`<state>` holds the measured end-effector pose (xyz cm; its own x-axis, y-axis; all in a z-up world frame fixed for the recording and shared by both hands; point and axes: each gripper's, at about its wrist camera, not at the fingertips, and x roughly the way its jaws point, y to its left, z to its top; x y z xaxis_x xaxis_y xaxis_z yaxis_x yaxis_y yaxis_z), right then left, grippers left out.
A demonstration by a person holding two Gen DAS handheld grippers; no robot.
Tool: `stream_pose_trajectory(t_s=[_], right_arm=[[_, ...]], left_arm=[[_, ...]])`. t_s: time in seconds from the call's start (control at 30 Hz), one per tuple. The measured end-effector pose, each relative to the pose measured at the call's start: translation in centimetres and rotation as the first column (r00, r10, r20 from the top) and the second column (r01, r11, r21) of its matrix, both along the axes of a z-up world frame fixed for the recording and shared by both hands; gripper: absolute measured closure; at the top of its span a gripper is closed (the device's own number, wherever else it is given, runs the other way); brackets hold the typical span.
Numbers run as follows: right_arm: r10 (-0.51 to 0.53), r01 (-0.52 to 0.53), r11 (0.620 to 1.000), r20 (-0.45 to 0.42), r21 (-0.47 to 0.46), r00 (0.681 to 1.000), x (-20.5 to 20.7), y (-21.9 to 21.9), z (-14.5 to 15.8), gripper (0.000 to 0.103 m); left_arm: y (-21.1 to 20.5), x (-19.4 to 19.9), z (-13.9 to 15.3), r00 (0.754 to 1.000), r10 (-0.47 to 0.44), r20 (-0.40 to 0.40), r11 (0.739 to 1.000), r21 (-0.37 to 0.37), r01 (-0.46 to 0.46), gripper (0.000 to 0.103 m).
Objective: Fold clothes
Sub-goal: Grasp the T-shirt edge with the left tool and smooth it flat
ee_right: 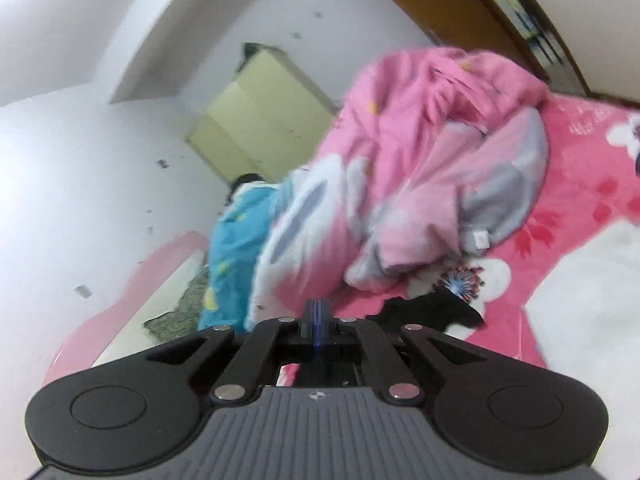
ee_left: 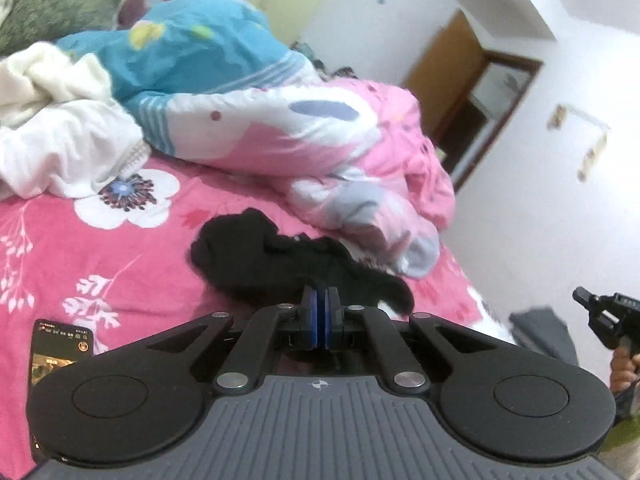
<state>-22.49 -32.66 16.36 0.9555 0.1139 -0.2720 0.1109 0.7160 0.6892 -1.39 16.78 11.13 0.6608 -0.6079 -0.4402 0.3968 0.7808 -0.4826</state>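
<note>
Two hand-held grippers here, both clamped shut with nothing pinched between the pads. Biggest thing first: the bed (ee_left: 120, 248) with its pink flowered sheet takes up most of the left wrist view, and its right edge drops off next to the white wall, so that side has no spare room. Far side is crowded: a pink and white quilt (ee_left: 320, 132) is heaped along the far right, a blue quilt (ee_left: 192, 52) is bunched behind it, and a white blanket (ee_left: 60, 120) is piled at the far left. The open patch of sheet is near and left of centre.

The black garment (ee_left: 288, 260) lies crumpled on the sheet, just in front of the left hand-held gripper (ee_left: 319, 300) and up against the near end of the pink quilt. A phone (ee_left: 60, 352) sits on the near left of the bed, well apart from the garment. The right hand-held gripper (ee_right: 316, 312) shows up at the right edge of the left view, off the bed's side, with a hand (ee_left: 624, 368) round its grip. From its own camera the garment sits just right of its tips.
</note>
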Motion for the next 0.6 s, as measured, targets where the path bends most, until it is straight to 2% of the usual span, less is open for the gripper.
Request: stream_pose_trajectory(t_s=[0.07, 0.13, 0.23, 0.33, 0.4, 0.47, 0.53, 0.6], right_arm=[[0.026, -0.025, 1.000, -0.057, 0.017, 0.998, -1.4, 0.6, -1.3, 0.101], [0.057, -0.041, 0.994, -0.174, 0.097, 0.983, -2.2, 1.0, -5.7, 0.096], [0.105, -0.003, 0.962, -0.363, 0.271, 0.926, -3.1, 1.4, -14.9, 0.083], [0.139, 0.060, 0.922, -0.473, 0.382, 0.870, -3.5, 2.0, -21.7, 0.082], [0.141, 0.077, 0.916, -0.496, 0.394, 0.857, -3.2, 2.3, -23.7, 0.081], [0.132, 0.082, 0.919, -0.498, 0.386, 0.857, -2.6, 2.4, -24.4, 0.079], [0.149, 0.065, 0.917, -0.489, 0.393, 0.859, -1.7, 2.6, -24.3, 0.063], [0.173, 0.034, 0.921, -0.486, 0.389, 0.857, -0.8, 3.1, -23.9, 0.057]], left_arm=[[0.0, -1.0, -1.8, 0.999, 0.000, -0.034, 1.000, 0.031, 0.001, 0.102], [0.4, -1.9, -3.7, 0.998, 0.019, -0.061, 0.997, 0.070, -0.015, 0.102], [1.3, -3.0, -6.0, 0.993, 0.053, -0.101, 0.993, 0.112, -0.042, 0.102], [2.5, -3.1, -7.7, 0.985, 0.090, -0.144, 0.988, 0.141, -0.069, 0.102], [2.8, -3.2, -8.3, 0.982, 0.109, -0.156, 0.984, 0.154, -0.084, 0.102], [3.1, -3.3, -8.6, 0.980, 0.120, -0.159, 0.983, 0.159, -0.094, 0.102], [3.4, -3.3, -8.7, 0.979, 0.129, -0.157, 0.982, 0.161, -0.103, 0.102], [3.7, -3.4, -8.9, 0.978, 0.138, -0.156, 0.981, 0.160, -0.113, 0.102]])
